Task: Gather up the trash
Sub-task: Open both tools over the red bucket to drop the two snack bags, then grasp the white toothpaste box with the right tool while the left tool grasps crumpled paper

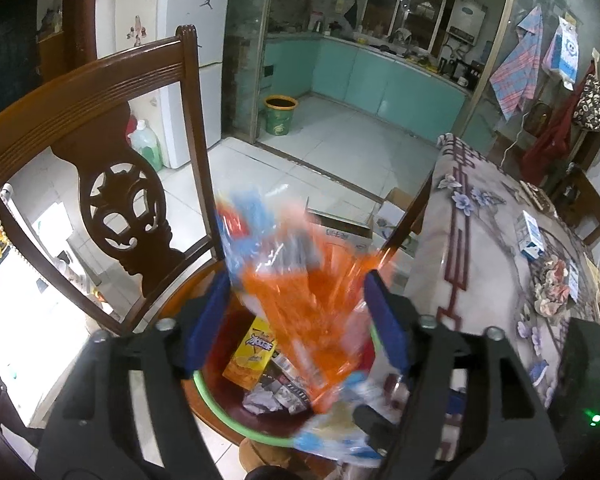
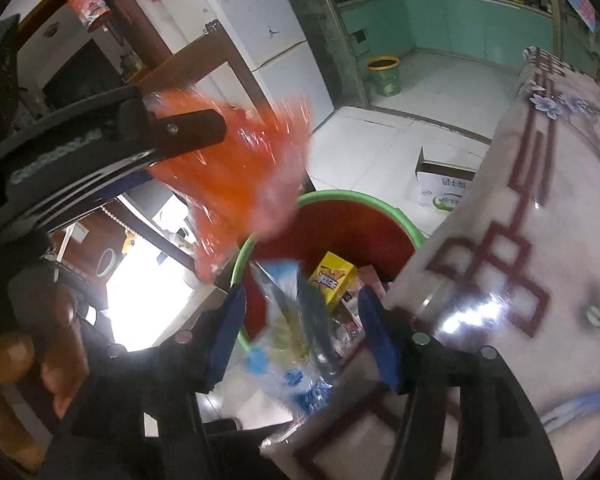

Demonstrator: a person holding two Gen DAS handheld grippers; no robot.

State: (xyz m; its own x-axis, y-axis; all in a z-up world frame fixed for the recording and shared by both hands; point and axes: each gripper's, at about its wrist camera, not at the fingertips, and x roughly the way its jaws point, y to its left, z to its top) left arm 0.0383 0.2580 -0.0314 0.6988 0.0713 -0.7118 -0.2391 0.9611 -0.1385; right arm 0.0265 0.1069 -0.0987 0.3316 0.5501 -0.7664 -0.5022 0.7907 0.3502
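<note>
Left gripper (image 1: 296, 312) apart around blurred orange wrapper (image 1: 320, 288); right gripper (image 2: 300, 336) apart, clear bag (image 2: 296, 344) seemingly loose between, bin (image 2: 340, 200) beyond.

Home dining area opening onto kitchen: carved chair (image 1: 100, 152), clothed table (image 1: 496, 248), white fridge (image 1: 192, 20), teal cabinets (image 1: 380, 76), hung towels (image 1: 518, 68).

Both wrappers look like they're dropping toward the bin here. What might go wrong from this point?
1. The orange wrapper sits between the left gripper's spread fingers, blurred; part of it reaches past the green bin rim and may land on the floor.
2. The clear blue-printed wrapper between the right gripper's fingers hangs over the near rim and might slide outside.
3. The tablecloth crowds the bin closely; a wrapper could catch on it.
</note>
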